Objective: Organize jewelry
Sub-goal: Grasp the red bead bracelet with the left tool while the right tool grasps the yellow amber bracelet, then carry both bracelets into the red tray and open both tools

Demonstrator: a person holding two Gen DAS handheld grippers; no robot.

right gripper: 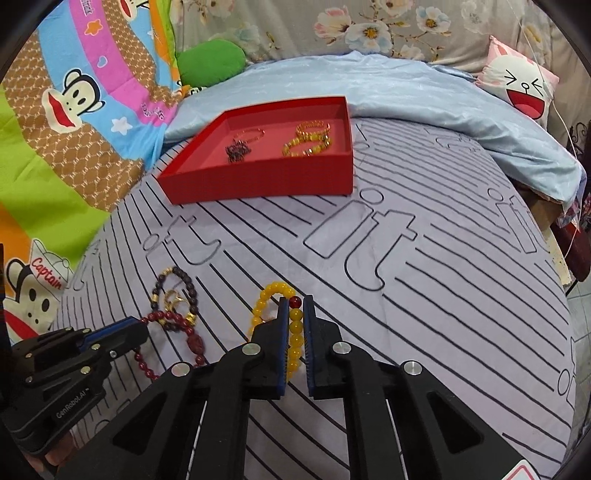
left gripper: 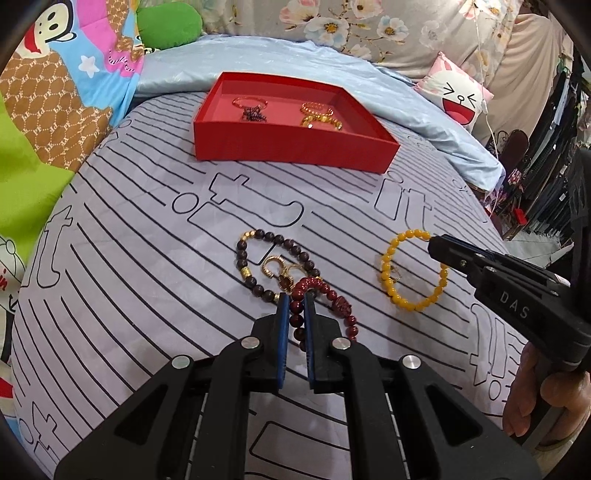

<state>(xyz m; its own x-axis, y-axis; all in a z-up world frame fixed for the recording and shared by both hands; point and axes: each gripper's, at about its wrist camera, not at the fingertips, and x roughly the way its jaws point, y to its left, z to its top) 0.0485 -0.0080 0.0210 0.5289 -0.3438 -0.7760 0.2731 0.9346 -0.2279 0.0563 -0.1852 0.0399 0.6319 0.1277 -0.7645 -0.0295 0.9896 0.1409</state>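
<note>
A red tray [left gripper: 280, 144] [right gripper: 258, 181] at the back of the bed holds several gold and dark bracelets. My left gripper [left gripper: 296, 295] [right gripper: 140, 325] is shut on a dark red bead bracelet [left gripper: 332, 306] [right gripper: 166, 317] lying on the sheet. Beside it lie a dark brown bead bracelet [left gripper: 258, 258] [right gripper: 184, 291] and gold rings [left gripper: 275, 267]. My right gripper [right gripper: 295, 300] [left gripper: 434, 245] is shut on the right side of a yellow bead bracelet [left gripper: 410, 273] [right gripper: 295, 332] that rests on the sheet.
The striped lilac sheet [left gripper: 147, 277] covers the bed. A light blue quilt [right gripper: 406, 96], a cartoon blanket [right gripper: 74, 110], a green cushion [left gripper: 170, 26] and a cat pillow [right gripper: 521, 85] surround the tray. The bed edge drops off at right.
</note>
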